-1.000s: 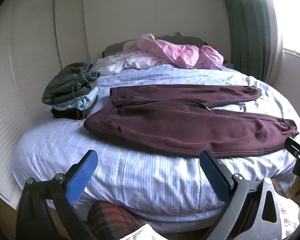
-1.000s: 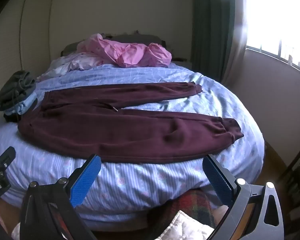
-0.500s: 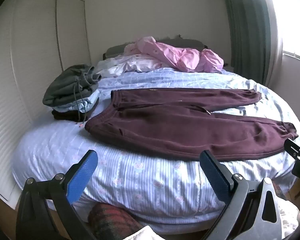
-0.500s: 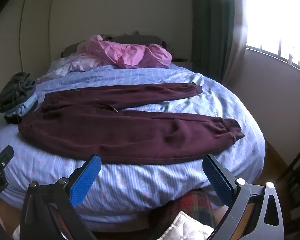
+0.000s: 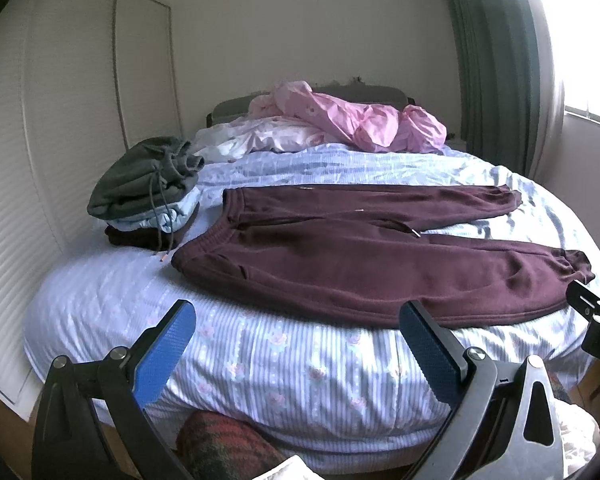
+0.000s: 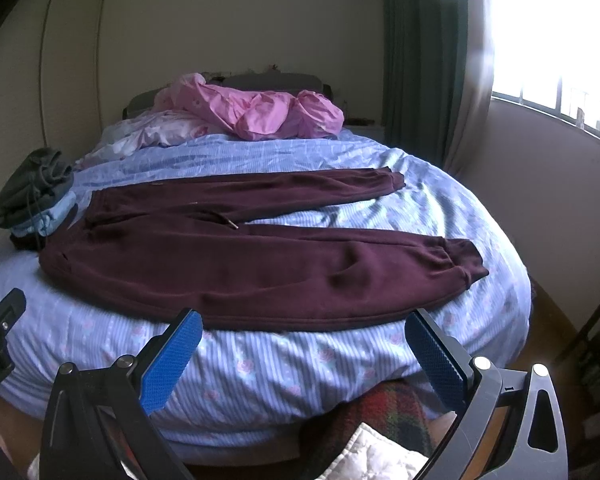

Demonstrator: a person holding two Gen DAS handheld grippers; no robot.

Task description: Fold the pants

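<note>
A pair of maroon sweatpants (image 5: 372,256) lies spread flat across the bed (image 5: 260,364), on a light blue striped cover with small flowers. The waistband sits toward the left side of the bed, the two legs running out to the right and parted in a narrow V, the far leg lying straight, the near leg ending in a gathered cuff close to the right edge of the mattress. A drawstring end rests on the fabric where the legs split. The left gripper (image 5: 296,336) hangs off the near edge of the bed, its blue-padded fingers (image 5: 166,354) spread wide apart and holding nothing, well short of the cloth. The right gripper (image 6: 300,340) hovers beside it in the same way, fingers (image 6: 436,354) wide and free, facing the near leg from below the mattress edge. Just beyond the waistband sits a stack of folded clothes (image 5: 148,196), a grey drawstring piece on top, pale blue under it, something dark at the bottom. A crumpled pink bundle (image 5: 352,122) is heaped at the head of the bed against the dark headboard. A green curtain (image 6: 424,52) hangs beside the bright window (image 6: 556,32) on the right.
</note>
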